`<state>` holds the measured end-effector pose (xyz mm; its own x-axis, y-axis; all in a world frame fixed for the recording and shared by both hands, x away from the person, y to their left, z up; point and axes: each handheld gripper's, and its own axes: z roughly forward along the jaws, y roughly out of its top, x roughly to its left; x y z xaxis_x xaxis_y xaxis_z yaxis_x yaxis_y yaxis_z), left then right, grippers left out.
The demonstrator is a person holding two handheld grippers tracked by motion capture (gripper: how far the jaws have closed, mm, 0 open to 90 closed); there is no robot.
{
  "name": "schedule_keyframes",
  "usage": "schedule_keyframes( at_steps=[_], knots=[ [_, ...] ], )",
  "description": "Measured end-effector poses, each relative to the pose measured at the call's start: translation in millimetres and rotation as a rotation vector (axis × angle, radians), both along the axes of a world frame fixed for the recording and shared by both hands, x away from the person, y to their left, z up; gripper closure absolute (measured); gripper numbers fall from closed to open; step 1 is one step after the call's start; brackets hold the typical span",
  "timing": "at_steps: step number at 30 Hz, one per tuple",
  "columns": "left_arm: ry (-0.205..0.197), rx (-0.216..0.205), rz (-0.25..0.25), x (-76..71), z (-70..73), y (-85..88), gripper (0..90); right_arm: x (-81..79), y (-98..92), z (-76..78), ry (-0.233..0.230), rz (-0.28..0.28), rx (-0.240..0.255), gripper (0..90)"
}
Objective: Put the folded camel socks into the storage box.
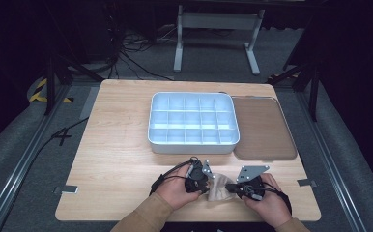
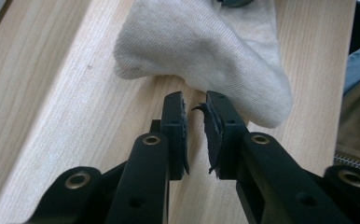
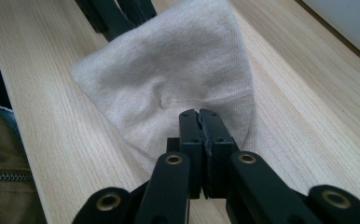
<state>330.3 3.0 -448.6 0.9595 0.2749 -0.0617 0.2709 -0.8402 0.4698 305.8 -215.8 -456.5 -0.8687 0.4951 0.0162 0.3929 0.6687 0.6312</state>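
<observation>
A beige sock [image 1: 218, 191] lies on the wooden table [image 1: 121, 159] near its front edge, between the two grippers. My left gripper [image 1: 207, 187] points at the sock's left end. In the left gripper view its jaws [image 2: 195, 100] stand a narrow gap apart at the edge of the sock [image 2: 201, 42], with nothing between the worn pads. My right gripper [image 1: 231, 187] comes from the right. Its jaws [image 3: 199, 113] are shut together, tips resting over the sock [image 3: 178, 70]; no fabric shows between them. The left gripper's jaws [image 3: 117, 14] sit at the sock's far corner.
A white bin [image 1: 193, 146] with several compartments stands mid-table, and a brown flat lid [image 1: 262, 128] lies to its right. The person's jacket with a zipper [image 3: 1, 175] is at the table's near edge. A metal stand [image 1: 218, 21] is on the floor beyond.
</observation>
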Motion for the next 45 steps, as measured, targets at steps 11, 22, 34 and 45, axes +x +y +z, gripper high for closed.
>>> schedule_keyframes(
  at_steps=[11, 22, 34, 45],
  knots=[
    [-0.022, -0.018, -0.039, -2.3, -1.8, -4.9, 79.5, -3.1, 4.8, 3.6, -0.021, 0.017, 0.022, 89.0],
    [-0.063, -0.009, -0.104, -7.6, 2.0, -9.5, 78.8, -4.0, 21.4, -3.5, 0.001, 0.045, 0.036, 89.4],
    [-0.148, -0.032, -0.16, -11.5, 11.4, -8.6, 65.7, -3.6, 21.1, -4.5, 0.028, 0.032, 0.079, 89.5],
    [-0.113, -0.027, -0.162, -9.5, 10.1, -9.8, 55.7, -0.8, 23.2, -11.9, 0.065, 0.018, 0.144, 89.3]
  ],
)
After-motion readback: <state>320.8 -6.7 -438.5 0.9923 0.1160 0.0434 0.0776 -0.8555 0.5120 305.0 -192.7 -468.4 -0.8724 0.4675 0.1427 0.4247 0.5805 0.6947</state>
